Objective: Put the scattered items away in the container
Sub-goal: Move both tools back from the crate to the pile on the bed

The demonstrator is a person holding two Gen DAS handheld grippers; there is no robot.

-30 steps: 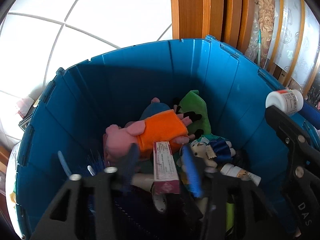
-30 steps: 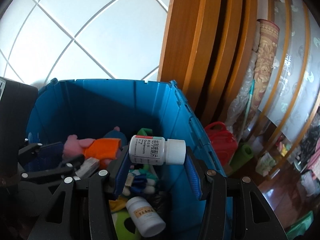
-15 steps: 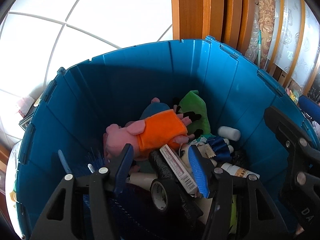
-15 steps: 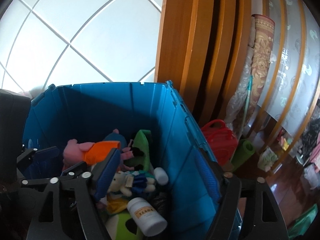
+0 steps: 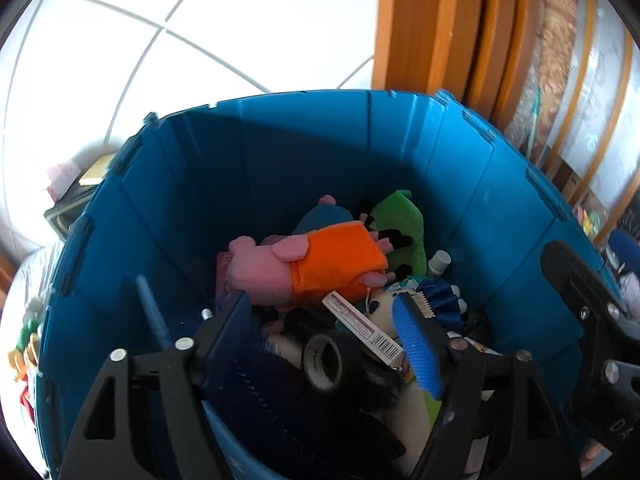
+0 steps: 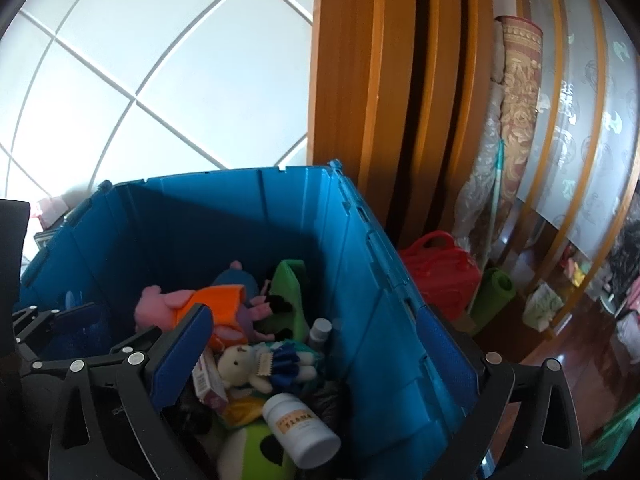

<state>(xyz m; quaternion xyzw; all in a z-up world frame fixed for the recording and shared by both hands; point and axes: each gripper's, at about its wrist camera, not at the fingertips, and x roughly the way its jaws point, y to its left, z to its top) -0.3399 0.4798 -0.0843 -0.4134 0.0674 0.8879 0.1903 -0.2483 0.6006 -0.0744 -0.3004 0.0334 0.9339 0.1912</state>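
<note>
The blue container fills most of both views, its ribbed walls rising around a heap of things on its floor; it stands on pale floor tiles beside a wooden door frame. Beyond the container's right wall, a red bag and a rolled green mat sit on the floor. Inside, the largest item is a pink plush pig in an orange dress, lying across the middle of the floor with its head toward the left wall, and a green plush leans behind it near the far right corner. The left gripper hangs over the near edge of the container, its jaws opening with nothing pressed between them; below the gap lie a roll of black tape and a pink-and-white carton resting on the pile. The right gripper reaches over the right wall with its jaws spreading wide and empty, one finger inside the container and the other outside it. Between those fingers lie a small white plush in a blue skirt and a white pill bottle with a tan label on its side at the near right corner. A smaller white-capped bottle stands against the right wall, just behind the small plush.
</note>
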